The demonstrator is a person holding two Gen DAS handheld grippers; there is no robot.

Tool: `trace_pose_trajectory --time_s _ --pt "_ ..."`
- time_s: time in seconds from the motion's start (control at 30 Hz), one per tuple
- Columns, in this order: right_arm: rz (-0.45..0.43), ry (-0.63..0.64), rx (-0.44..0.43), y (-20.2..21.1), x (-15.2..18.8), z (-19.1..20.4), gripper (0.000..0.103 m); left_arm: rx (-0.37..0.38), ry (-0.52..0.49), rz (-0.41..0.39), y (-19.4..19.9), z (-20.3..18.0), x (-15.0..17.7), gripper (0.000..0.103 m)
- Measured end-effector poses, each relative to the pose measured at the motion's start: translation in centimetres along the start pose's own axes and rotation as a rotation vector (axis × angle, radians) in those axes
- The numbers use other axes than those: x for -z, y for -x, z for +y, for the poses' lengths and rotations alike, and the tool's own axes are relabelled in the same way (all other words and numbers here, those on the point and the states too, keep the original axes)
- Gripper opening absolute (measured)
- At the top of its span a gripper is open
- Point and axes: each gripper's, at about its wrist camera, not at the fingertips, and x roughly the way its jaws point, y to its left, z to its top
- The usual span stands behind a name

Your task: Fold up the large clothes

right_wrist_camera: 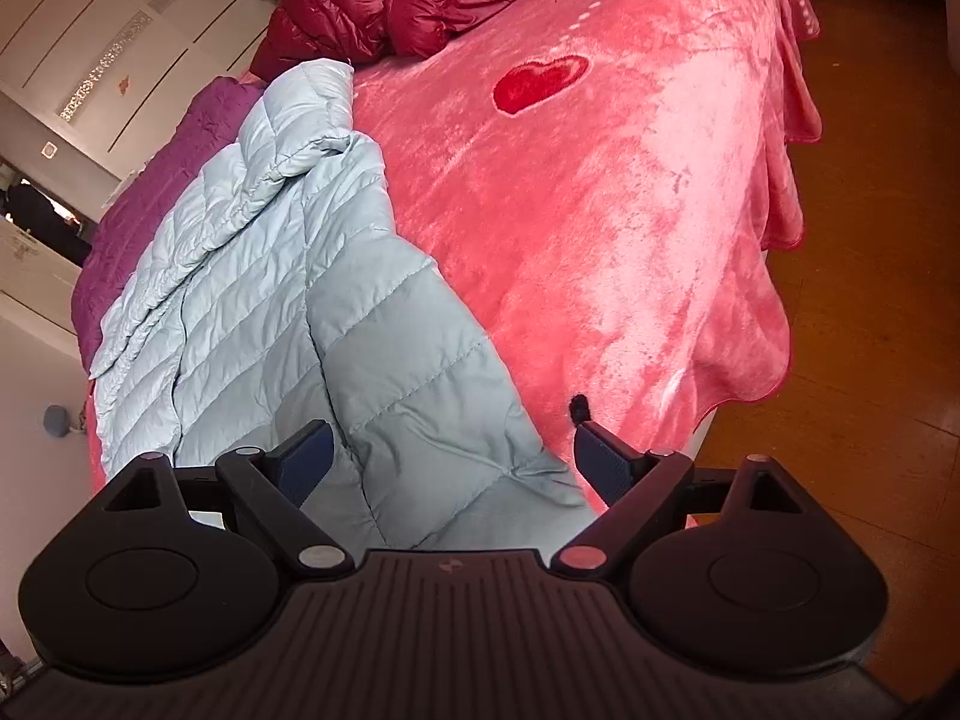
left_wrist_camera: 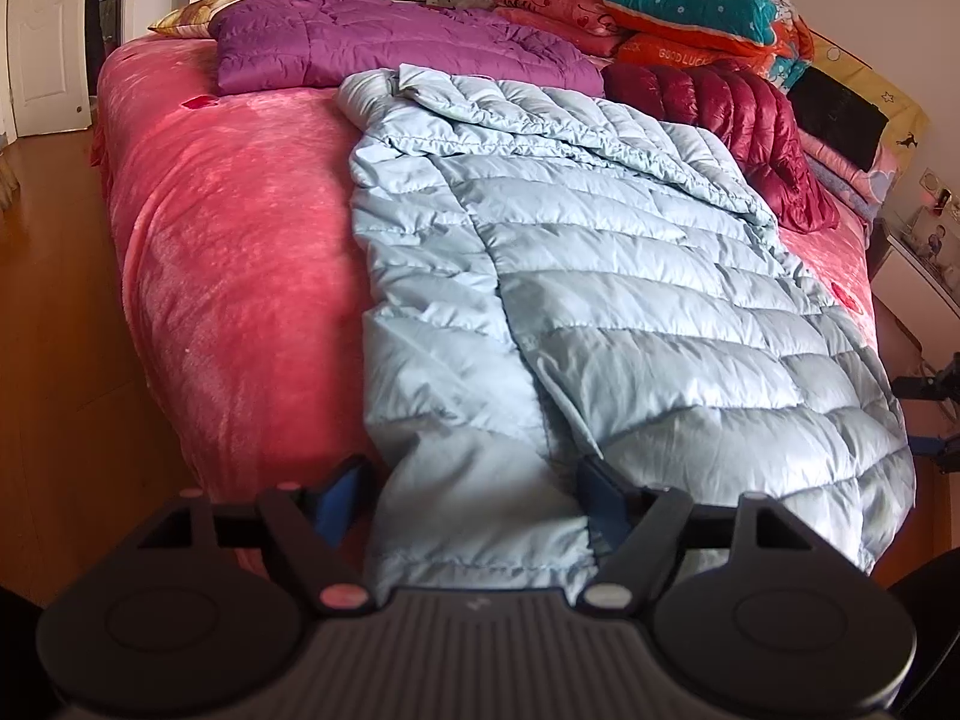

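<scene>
You had the pale blue quilted down jacket [left_wrist_camera: 600, 300] spread lengthwise on the pink bed cover, one side folded over its middle, its hem at the near edge.

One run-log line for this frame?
left gripper: open | right gripper: open | light blue down jacket: on pink bedspread, hem between both jaws
</scene>
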Motion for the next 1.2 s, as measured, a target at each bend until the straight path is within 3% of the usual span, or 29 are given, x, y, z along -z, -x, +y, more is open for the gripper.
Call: trace_pose_trajectory --time_s 0.23,0.4,0.5,0.6,0.67,0.7,0.77,0.97,1.2 --pt "0.085 -0.039 -0.057 -2.8 -0.5 0.1 0.103 0.009 -0.020 -0.003 -0.3 -0.1 0.0 0.084" --pt "0.116 -0.005 -0.060 -3.3 -0.4 1.1 0.102 0.006 -0.042 0.000 -0.4 -0.2 0.0 0.082" --pt "0.112 0.022 -0.066 -3.1 -0.3 1.5 0.082 -0.008 -0.075 -0.005 -0.2 -0.4 0.1 0.070" --pt "0.110 0.060 -0.064 -2.7 -0.1 1.9 0.066 -0.001 -0.099 -0.017 0.1 -0.6 0.1 0.048" --pt "0.101 0.088 -0.068 -2.4 0.1 2.4 0.049 0.023 -0.118 -0.014 0.2 -0.9 0.1 0.027" --pt "0.094 0.098 -0.079 -2.0 0.3 2.6 0.043 0.035 -0.129 -0.011 0.2 -1.1 0.2 0.023" --pt "0.082 0.114 -0.098 -1.7 0.4 3.0 0.022 0.054 -0.152 -0.008 0.2 -1.7 0.3 0.012" --pt "0.042 0.121 -0.128 -0.9 0.4 3.8 0.013 0.142 -0.061 0.002 0.5 -0.8 -0.4 0.004" --pt "-0.006 0.010 -0.263 0.3 -0.3 3.2 0.012 0.364 0.202 0.014 0.9 2.3 -2.6 0.003"
